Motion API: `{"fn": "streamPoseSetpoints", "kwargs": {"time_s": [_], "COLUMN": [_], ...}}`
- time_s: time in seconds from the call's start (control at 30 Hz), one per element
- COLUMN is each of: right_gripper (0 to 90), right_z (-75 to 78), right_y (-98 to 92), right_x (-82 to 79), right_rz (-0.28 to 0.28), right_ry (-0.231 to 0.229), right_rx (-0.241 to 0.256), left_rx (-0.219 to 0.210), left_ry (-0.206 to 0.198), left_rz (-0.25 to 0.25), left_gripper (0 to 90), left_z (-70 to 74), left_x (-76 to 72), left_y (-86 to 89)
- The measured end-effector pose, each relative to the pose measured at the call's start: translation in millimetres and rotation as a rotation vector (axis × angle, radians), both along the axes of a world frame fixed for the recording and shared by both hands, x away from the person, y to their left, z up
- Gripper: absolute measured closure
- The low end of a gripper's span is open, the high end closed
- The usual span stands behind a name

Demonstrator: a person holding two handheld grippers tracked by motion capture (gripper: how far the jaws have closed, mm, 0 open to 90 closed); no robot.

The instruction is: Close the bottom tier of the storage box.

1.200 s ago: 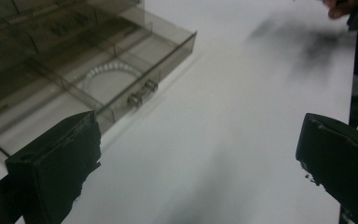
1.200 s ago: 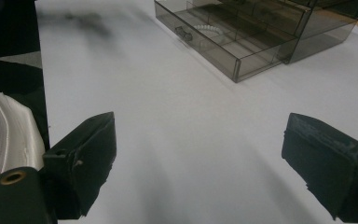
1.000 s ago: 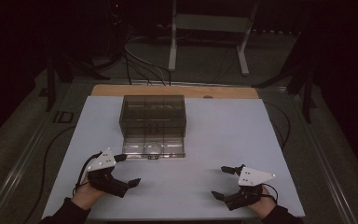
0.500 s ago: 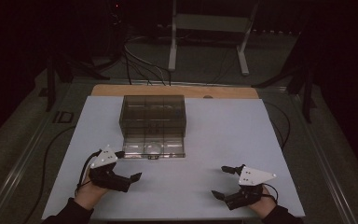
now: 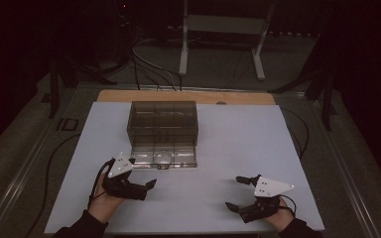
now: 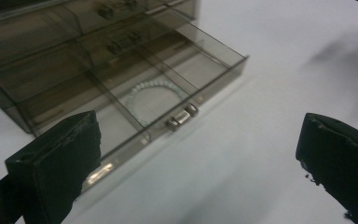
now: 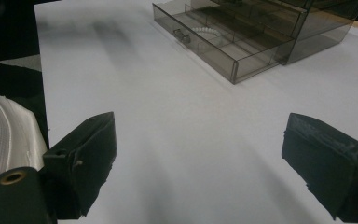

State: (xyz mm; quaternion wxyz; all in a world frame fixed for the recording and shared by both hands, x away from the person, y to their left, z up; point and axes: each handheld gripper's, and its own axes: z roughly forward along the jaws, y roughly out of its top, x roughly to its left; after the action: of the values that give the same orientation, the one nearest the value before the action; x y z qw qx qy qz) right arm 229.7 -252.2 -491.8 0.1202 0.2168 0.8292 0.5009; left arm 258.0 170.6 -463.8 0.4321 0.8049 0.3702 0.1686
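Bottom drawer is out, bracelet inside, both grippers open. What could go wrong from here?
1. The left gripper sits close to the open drawer; a push on its small handle off-centre could skew it.
2. The light organizer may slide on the smooth table.
3. The bracelet lies against a divider, awkward to pinch.

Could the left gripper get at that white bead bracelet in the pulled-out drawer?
Probably yes: the drawer stands open, the bracelet lies uncovered, and the left gripper is open nearby, nothing between.
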Motion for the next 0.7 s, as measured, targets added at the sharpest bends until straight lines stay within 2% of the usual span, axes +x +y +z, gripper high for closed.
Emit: {"fn": "streamPoseSetpoints", "kwargs": {"time_s": [0.27,0.43,0.7], "right_gripper": [9.9,9.8,9.9], "right_z": [0.3,0.5,0.4], "right_y": [-0.5,-0.4,-0.2], "right_x": [-0.1,-0.4,-0.7], "right_rz": [0.0,0.001,0.003], "right_ry": [-0.002,-0.003,-0.002], "right_rx": [0.002,0.001,-0.001], "left_rx": [0.028,0.05,0.08], "left_ry": [-0.024,0.019,0.045], "left_rz": [0.045,0.046,0.027], "left_gripper": [0.2,0.2,0.2], "left_z": [-6.7,-13.0,-20.5], "left_x": [1.3,3.5,3.3], "left_y": [-9.0,-11.2,-15.5]}}
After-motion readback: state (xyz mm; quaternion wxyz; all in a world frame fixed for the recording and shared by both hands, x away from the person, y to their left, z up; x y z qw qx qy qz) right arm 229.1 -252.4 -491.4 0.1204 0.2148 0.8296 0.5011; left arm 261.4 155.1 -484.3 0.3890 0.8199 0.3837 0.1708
